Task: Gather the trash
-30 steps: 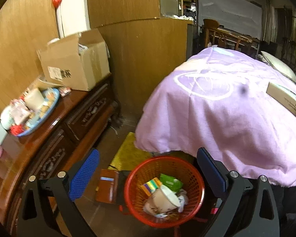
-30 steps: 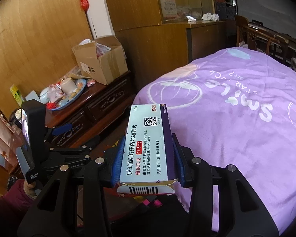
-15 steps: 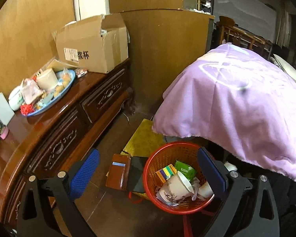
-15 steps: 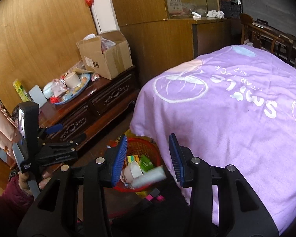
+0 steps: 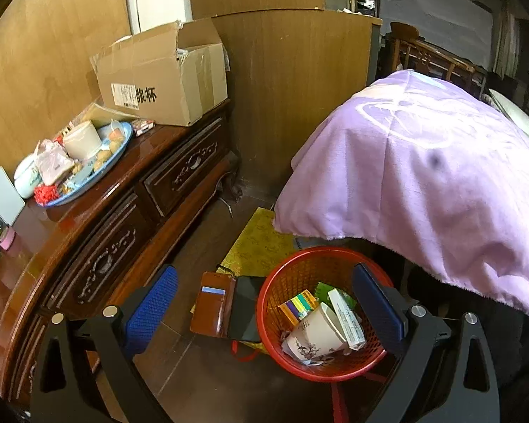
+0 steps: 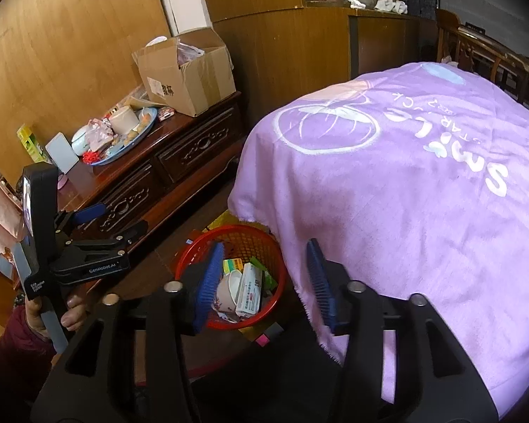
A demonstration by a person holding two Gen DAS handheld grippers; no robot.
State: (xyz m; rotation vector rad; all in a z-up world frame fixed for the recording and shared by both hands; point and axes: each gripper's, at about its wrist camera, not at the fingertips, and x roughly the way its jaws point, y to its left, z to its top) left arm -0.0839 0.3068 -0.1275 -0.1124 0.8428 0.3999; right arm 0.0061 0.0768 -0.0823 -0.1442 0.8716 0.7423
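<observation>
The medicine box [image 5: 346, 314] lies inside the red mesh basket [image 5: 301, 268] on the floor, leaning against a paper cup [image 5: 315, 333], with a striped carton [image 5: 299, 305] and a green wrapper [image 5: 322, 289] beside it. The right gripper [image 6: 264, 282] hangs above the basket; its jaws have just been opening and nothing is between them. The left gripper [image 5: 264, 303] stands wide apart, empty. A wallet [image 5: 211, 303] and phone [image 5: 245, 308] lie just beside the basket

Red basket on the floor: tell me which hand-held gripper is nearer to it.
Hard to call; the right looks slightly nearer. The right hand-held gripper hangs open above the red basket; the left hand-held gripper hangs open over its rim too.
</observation>
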